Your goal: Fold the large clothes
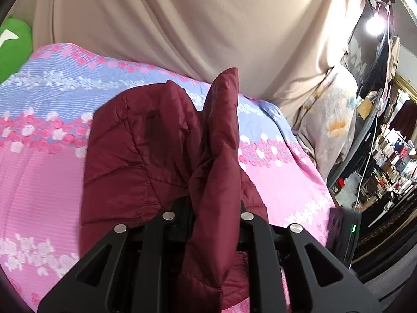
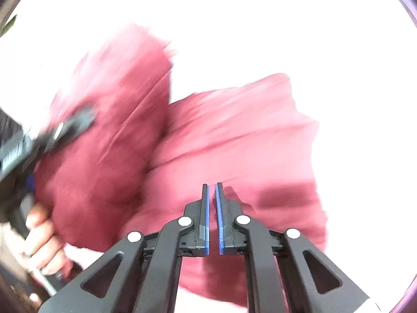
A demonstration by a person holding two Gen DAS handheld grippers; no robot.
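A maroon quilted jacket (image 1: 146,140) lies on a pink and blue flowered bedspread (image 1: 39,169). My left gripper (image 1: 216,203) is shut on a fold of it, and the cloth stands up between the black fingers and hides the pads. In the right wrist view the jacket (image 2: 234,135) is blurred against a washed-out white background. My right gripper (image 2: 211,185) hovers over the near part of the jacket, its blue pads a narrow gap apart with nothing between them. The left gripper (image 2: 65,125) and the hand (image 2: 41,240) that holds it show blurred at the left edge.
A beige curtain (image 1: 182,20) hangs behind the bed. A flowered pillow (image 1: 331,120) leans at the bed's right end. A green object (image 1: 13,49) sits far left. A black device with a green light (image 1: 346,232) stands at the bed's right edge, with cluttered shelves beyond.
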